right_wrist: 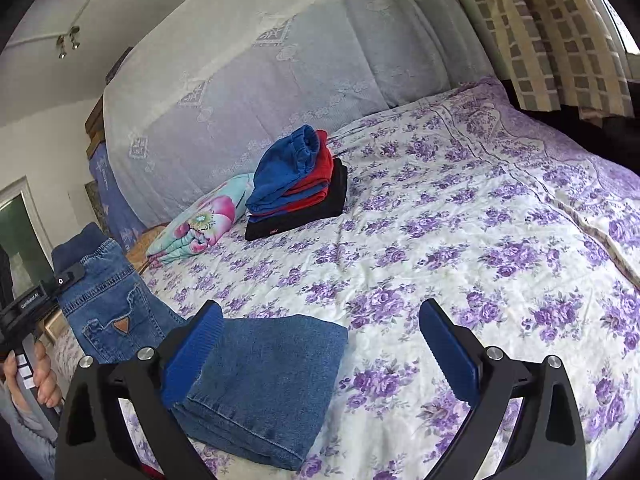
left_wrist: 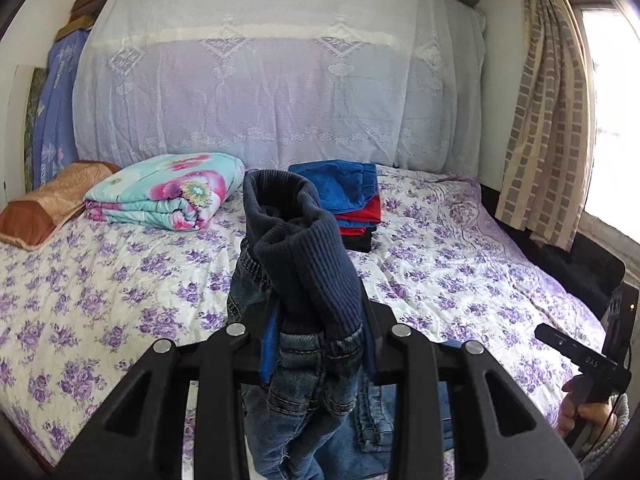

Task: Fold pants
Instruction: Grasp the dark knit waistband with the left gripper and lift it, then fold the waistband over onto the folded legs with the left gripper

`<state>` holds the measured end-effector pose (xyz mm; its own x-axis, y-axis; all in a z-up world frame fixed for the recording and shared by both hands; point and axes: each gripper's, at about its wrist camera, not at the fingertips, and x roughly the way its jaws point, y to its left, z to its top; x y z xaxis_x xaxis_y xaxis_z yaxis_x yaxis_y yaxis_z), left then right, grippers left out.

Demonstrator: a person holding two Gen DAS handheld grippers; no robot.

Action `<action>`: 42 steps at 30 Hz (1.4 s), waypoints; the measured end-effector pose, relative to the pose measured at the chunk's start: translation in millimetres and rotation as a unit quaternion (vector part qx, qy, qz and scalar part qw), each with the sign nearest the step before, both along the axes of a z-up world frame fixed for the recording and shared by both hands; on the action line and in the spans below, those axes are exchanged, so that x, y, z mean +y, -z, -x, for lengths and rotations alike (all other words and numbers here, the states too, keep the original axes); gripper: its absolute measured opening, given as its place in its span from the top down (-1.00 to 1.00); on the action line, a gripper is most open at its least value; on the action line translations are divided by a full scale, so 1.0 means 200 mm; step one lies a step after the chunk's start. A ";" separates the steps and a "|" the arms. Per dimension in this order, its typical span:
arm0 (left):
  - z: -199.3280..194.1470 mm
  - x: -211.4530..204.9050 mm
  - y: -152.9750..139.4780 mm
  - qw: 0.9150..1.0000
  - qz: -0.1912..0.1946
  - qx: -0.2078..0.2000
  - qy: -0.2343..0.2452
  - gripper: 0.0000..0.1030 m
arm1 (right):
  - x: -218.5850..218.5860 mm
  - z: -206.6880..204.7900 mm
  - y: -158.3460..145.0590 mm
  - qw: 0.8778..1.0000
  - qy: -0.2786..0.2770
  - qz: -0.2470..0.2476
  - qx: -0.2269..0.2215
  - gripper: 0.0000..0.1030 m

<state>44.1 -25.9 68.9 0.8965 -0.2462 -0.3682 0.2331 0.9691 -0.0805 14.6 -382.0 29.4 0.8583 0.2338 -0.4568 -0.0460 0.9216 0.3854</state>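
Observation:
A pair of blue jeans [right_wrist: 264, 384] with a dark navy ribbed waistband [left_wrist: 304, 248] lies partly on the flowered bed. My left gripper [left_wrist: 318, 344] is shut on the waistband end and holds it lifted above the bed; it also shows at the left edge of the right wrist view [right_wrist: 66, 276]. The leg end lies flat on the bed under my right gripper's left finger. My right gripper [right_wrist: 320, 344] is open and empty, just above the bed; it shows at the right edge of the left wrist view [left_wrist: 576, 356].
A stack of folded blue, red and black clothes [right_wrist: 300, 184] sits mid-bed toward the headboard. A folded flowered quilt [left_wrist: 168, 192] and an orange pillow [left_wrist: 52, 204] lie at the left. A lace-covered headboard [left_wrist: 280, 92] stands behind. A curtain [left_wrist: 552, 120] hangs at the right.

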 end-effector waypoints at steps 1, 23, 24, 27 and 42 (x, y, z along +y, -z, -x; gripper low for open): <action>0.00 -0.07 0.00 1.000 -0.013 -0.002 0.007 0.40 | -0.02 0.00 0.01 1.000 0.003 -0.008 0.001 -0.92; 0.08 -0.91 0.47 0.968 -0.125 0.094 0.197 -0.05 | -0.25 -0.02 0.04 0.997 0.030 -0.074 0.015 -0.92; 0.08 -0.89 0.46 0.968 -0.106 0.101 0.204 -0.11 | -0.23 -0.02 0.04 0.997 0.028 -0.068 0.017 -0.92; 0.11 -0.77 0.40 0.972 -0.065 0.102 0.200 -0.26 | -0.17 -0.01 0.03 0.999 0.020 -0.047 0.011 -0.92; 0.10 -0.23 0.26 0.979 0.087 0.106 0.151 -0.67 | 0.47 0.03 -0.10 0.985 -0.055 0.159 -0.039 -0.92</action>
